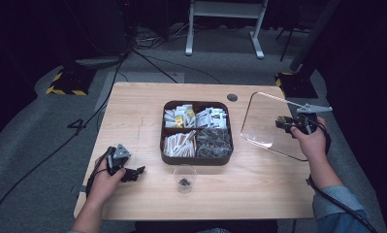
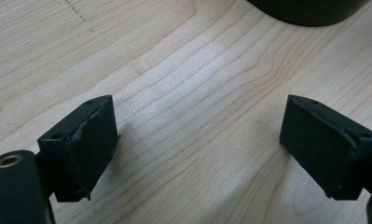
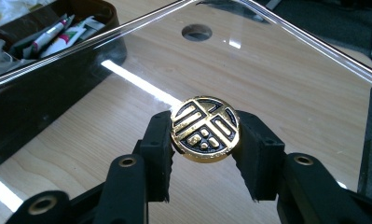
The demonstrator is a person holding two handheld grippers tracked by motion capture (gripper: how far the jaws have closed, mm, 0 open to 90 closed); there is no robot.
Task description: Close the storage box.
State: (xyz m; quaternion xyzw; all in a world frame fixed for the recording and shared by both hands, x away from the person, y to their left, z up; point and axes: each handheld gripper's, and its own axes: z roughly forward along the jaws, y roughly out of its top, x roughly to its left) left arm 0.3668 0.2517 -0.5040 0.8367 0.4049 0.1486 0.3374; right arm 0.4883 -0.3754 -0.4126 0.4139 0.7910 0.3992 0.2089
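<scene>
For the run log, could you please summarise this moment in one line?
right gripper: shut on lid knob | clear lid: lifted, tilted | left gripper: open

Black claws [image 3: 204, 154] (brass-ringed screw holes), blue denim sleeve [image 1: 337, 201]

The round knob [image 3: 205, 129] looks like glossy gold metal with black inlay. Its lid [image 3: 277, 70] is clear, shiny plastic or glass. The tabletop [image 2: 183, 93] is pale, matt wood grain. The hand-held gripper [image 3: 205, 149] pads are matt black plastic.
</scene>
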